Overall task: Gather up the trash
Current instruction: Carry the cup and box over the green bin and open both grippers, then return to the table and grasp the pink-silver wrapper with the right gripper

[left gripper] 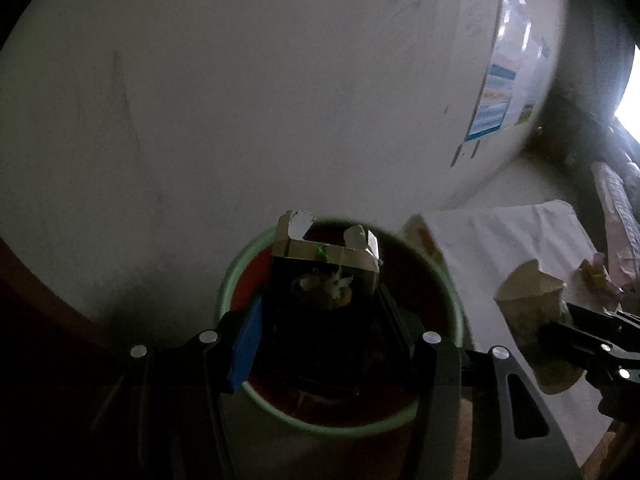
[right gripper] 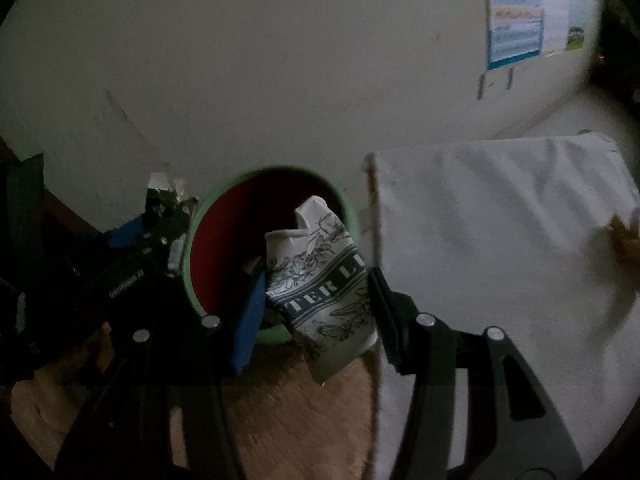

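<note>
The left hand-held gripper [left gripper: 320, 332] is clamped on a dark carton [left gripper: 320, 280] with torn flaps, held directly above the mouth of the green-rimmed bin [left gripper: 444, 280]. The right hand-held gripper [right gripper: 316, 296] is pinching a crushed printed paper cup [right gripper: 324, 280], held over the bin's near right rim [right gripper: 272, 334]. In judgement, the carton is placed for release; the cup should be carried further over the opening first, lest it strike the rim. More scraps [left gripper: 596, 272] lie on the white cloth [left gripper: 500, 240].
</note>
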`<control>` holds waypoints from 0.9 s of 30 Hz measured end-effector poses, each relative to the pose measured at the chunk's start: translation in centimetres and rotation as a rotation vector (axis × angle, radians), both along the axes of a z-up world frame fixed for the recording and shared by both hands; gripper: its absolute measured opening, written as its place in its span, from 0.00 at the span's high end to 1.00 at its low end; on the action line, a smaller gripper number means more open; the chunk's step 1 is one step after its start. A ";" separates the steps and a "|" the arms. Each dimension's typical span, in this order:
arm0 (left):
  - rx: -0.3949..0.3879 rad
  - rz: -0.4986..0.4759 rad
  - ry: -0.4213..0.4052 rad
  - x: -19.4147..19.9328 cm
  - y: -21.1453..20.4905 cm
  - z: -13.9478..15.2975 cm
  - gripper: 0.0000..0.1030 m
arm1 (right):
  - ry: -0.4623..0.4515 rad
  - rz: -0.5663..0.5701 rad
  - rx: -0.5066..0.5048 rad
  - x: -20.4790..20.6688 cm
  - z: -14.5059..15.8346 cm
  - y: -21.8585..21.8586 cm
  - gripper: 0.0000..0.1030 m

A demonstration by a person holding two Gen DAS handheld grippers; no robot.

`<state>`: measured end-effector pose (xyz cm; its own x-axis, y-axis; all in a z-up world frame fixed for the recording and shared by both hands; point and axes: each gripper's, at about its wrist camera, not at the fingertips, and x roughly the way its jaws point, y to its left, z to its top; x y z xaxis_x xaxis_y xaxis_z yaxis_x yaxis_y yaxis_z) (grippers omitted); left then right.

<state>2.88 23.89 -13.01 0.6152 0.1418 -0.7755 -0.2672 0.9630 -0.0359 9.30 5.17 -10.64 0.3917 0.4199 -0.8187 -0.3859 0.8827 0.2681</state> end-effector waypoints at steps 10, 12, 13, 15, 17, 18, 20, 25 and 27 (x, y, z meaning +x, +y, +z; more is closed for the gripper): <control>-0.046 0.036 0.071 1.0 2.3 -3.6 0.50 | 0.051 0.044 -0.014 3.8 -2.4 4.3 0.51; -0.042 0.037 0.071 1.5 2.2 -3.6 0.43 | 0.043 0.050 -0.015 4.0 -2.2 4.7 0.47; -0.038 0.040 0.070 1.4 2.3 -3.6 0.37 | 0.043 0.049 -0.006 4.1 -2.0 4.8 0.42; -0.031 0.051 0.062 1.4 2.4 -3.4 0.34 | 0.038 0.046 0.027 4.1 -1.7 4.8 0.33; -0.032 0.058 0.064 1.5 2.4 -3.3 0.32 | 0.032 0.052 0.048 4.0 -1.4 4.6 0.32; -0.031 0.063 0.066 1.5 2.3 -3.3 0.32 | 0.029 0.054 0.051 4.0 -1.2 4.4 0.31; -0.034 0.070 0.065 1.3 1.9 -3.1 0.32 | 0.013 0.043 0.063 3.6 -0.7 3.2 0.30; -0.037 0.041 0.059 1.4 0.5 -3.1 0.32 | -0.045 -0.055 0.003 2.2 -0.2 -3.2 0.27; -0.019 0.016 0.058 1.3 -0.6 -2.9 0.32 | -0.075 -0.123 -0.054 1.9 -0.3 -7.1 0.27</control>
<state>4.20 23.26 -15.90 0.5672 0.1363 -0.8122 -0.2851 0.9577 -0.0383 11.18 -1.92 -10.97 0.4987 0.3211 -0.8051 -0.2910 0.9370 0.1935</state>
